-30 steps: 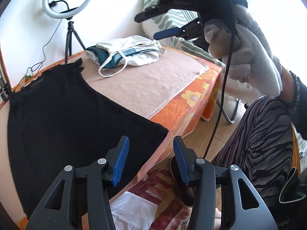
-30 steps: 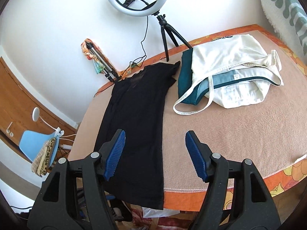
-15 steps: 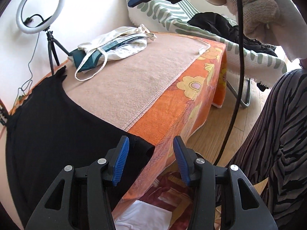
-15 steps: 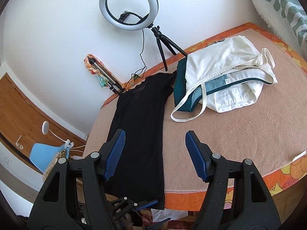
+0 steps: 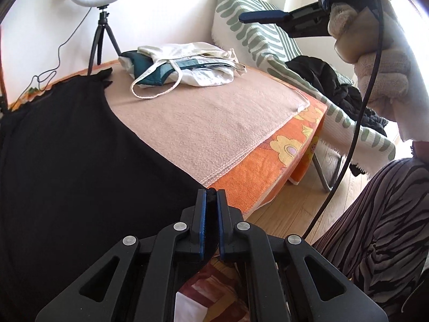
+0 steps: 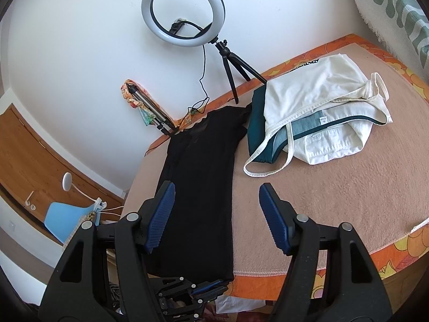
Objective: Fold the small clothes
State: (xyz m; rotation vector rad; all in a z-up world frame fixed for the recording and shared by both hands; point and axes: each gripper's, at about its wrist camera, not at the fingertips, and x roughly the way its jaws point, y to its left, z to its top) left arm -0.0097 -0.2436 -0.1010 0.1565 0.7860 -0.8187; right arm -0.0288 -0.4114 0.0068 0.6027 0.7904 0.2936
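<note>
A black garment (image 5: 80, 161) lies flat along the left of the beige towel (image 5: 214, 118). My left gripper (image 5: 211, 198) is at the garment's near right corner by the table edge. Its jaws are closing, and the blue pads pinch black fabric between them. The right wrist view shows the same black garment (image 6: 203, 174) from above. There the left gripper (image 6: 206, 291) holds its bottom hem. My right gripper (image 6: 217, 186) hovers open above the garment's lower half with nothing between its fingers. A gloved hand (image 5: 380, 67) holds it high at the upper right.
A pile of white and teal clothes (image 6: 316, 115) sits at the back of the towel (image 6: 335, 193). A ring light (image 6: 146, 10) on a tripod stands at the far edge. The orange flowered cover (image 5: 268, 166) hangs over the front. A striped-cushion chair (image 5: 254, 26) holds dark clothes (image 5: 335, 86).
My left gripper dropped onto the garment's near corner and its jaws came together on the fabric. The right gripper stayed open and moved little.
</note>
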